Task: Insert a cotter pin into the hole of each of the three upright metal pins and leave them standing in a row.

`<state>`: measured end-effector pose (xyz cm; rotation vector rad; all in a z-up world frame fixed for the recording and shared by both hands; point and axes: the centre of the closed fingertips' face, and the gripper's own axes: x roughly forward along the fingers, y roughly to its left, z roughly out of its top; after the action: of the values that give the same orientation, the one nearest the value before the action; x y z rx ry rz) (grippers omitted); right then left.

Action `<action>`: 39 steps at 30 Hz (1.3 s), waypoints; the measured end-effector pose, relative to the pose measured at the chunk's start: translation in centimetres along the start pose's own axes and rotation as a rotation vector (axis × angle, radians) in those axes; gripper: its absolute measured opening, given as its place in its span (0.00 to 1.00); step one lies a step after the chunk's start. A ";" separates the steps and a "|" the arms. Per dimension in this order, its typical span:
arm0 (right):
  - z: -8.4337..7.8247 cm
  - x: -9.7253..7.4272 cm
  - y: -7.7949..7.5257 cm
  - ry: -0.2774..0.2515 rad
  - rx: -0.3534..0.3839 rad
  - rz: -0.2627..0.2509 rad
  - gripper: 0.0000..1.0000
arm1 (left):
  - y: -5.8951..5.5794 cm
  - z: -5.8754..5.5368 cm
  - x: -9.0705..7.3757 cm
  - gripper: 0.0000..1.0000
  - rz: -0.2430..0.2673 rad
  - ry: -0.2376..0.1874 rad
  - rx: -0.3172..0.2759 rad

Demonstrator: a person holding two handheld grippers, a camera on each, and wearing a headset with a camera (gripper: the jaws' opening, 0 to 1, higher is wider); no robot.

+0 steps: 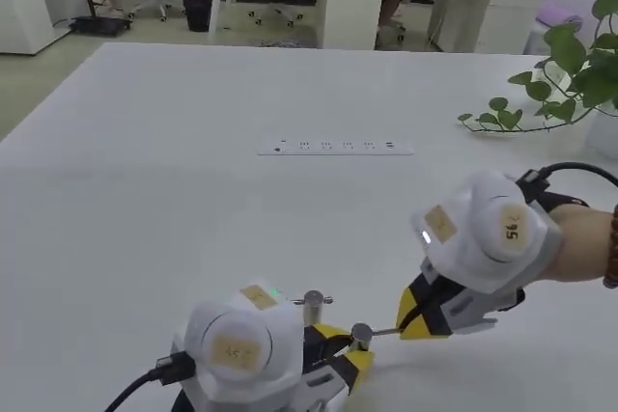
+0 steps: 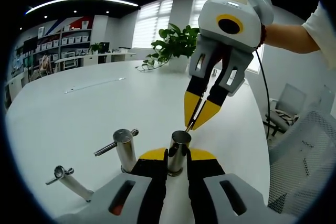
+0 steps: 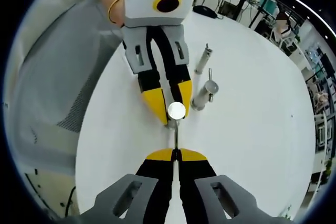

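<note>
The white tabletop [image 1: 145,190] is where I work, in an office room. At its near edge stands the short silver metal pin [image 2: 178,148] I am busy with. It is upright, and my left gripper [image 1: 346,346] is clamped round it, one yellow-tipped jaw on each side, touching it.

My right gripper [image 2: 199,116] comes in from the other side. Its jaws are pressed together on a thin wire cotter pin [image 3: 176,129], whose free end meets the silver pin just below the top. Whether the end has entered the hole I cannot tell; it is too fine to see.

Just beside the held pin stands a second silver metal pin [image 2: 126,149], upright, with a cotter pin [image 2: 113,142] already crossing its head. Further out is a third metal pin [image 2: 71,181], also with a wire through its top. It looks strongly tilted in the left gripper view, near the edge of the lens, so I cannot say if it stands or has fallen.

I judge two of three done and the last one mid-insertion. What is left is to push this cotter pin through, let go with both tools, and check that all three stand in a row, righting the outer one if needed.

Beyond them lie a flat white socket strip [image 1: 335,148] and a leafy green plant [image 1: 570,74].
</note>
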<state>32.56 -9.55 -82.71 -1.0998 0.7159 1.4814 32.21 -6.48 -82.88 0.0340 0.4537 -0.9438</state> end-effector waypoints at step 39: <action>2.5 0.5 0.0 -0.082 0.007 -0.008 0.04 | 0.1 -0.1 0.2 0.12 -0.013 -0.013 -0.034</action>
<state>31.92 -7.16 -82.18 -1.0295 0.6581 1.5072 32.38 -6.56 -83.08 -0.0063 0.4583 -0.9484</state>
